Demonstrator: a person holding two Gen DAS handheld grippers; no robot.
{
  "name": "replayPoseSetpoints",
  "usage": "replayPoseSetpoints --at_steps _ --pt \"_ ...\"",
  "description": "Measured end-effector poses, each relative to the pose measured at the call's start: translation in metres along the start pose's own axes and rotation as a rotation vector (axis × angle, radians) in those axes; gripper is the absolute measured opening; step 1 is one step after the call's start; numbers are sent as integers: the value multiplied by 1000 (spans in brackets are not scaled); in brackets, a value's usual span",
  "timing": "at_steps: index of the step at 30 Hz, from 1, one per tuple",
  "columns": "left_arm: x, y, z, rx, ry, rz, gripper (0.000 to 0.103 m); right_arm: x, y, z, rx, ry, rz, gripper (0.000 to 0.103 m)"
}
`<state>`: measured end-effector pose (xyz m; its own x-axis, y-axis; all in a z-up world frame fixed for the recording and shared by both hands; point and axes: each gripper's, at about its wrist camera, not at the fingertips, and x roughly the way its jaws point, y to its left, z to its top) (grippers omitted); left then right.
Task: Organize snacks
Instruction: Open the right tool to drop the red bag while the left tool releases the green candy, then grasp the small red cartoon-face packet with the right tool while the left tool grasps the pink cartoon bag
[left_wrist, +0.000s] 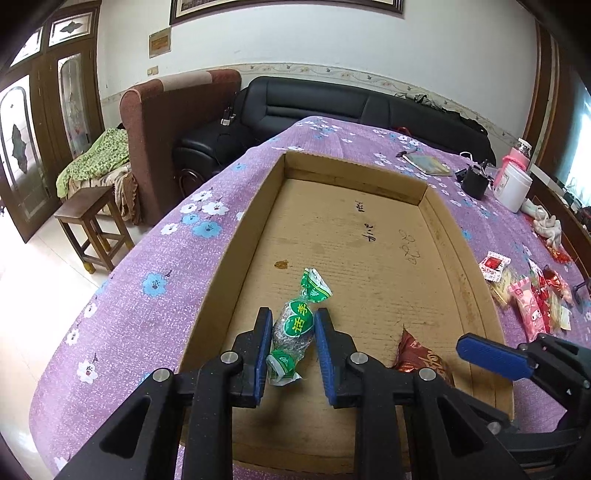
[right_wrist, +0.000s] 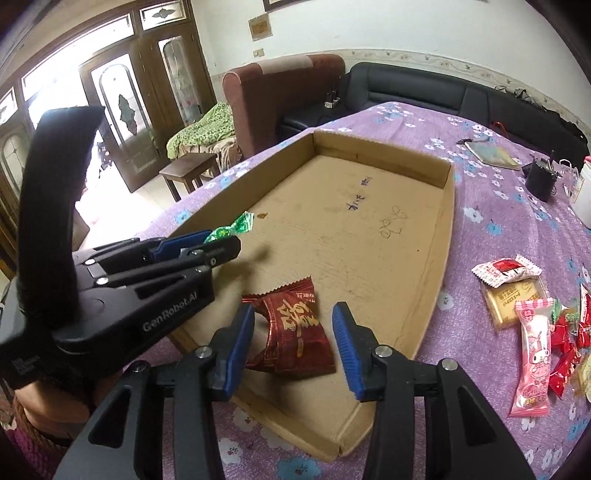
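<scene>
A shallow cardboard tray (left_wrist: 439, 236) lies on the purple flowered tablecloth. My left gripper (left_wrist: 291, 325) is open, its blue pads on either side of a green-wrapped candy (left_wrist: 295, 325) that lies on the tray floor; a small gap shows on the right. My right gripper (right_wrist: 293, 328) is open above a dark red snack packet (right_wrist: 295, 328) lying in the tray's near end. The red packet also shows in the left wrist view (left_wrist: 417, 354). The left gripper (right_wrist: 210, 243) and the green candy (right_wrist: 236, 225) show at the left of the right wrist view.
A pile of loose snacks (right_wrist: 532, 325) in red, pink and yellow wrappers lies on the cloth right of the tray (right_wrist: 448, 206). A black cup (left_wrist: 474, 181), a white jar (left_wrist: 513, 186) and a booklet (left_wrist: 428, 164) stand at the far right. A sofa, armchair and stool are beyond the table.
</scene>
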<state>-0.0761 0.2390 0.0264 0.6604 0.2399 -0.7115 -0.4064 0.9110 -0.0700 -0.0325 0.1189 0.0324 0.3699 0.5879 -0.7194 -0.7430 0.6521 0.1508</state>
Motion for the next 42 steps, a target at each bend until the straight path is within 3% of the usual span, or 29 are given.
replayPoseSetpoints --at_steps 4,21,29,34,42 --pt "-5 -3 0 16 -21 19 42 -5 -3 1 15 -6 0 43" --pt "-23 -18 5 53 -66 41 42 -33 -17 -5 45 -25 -7 43" --pt "-32 -34 5 88 -80 42 48 -52 -36 -10 58 -49 -31 43" --pt "-35 -48 4 117 -79 29 48 -68 -70 -11 103 -77 -59 43" --pt "-38 -84 5 169 -56 -41 48 -98 -154 -20 284 -122 -75 43"
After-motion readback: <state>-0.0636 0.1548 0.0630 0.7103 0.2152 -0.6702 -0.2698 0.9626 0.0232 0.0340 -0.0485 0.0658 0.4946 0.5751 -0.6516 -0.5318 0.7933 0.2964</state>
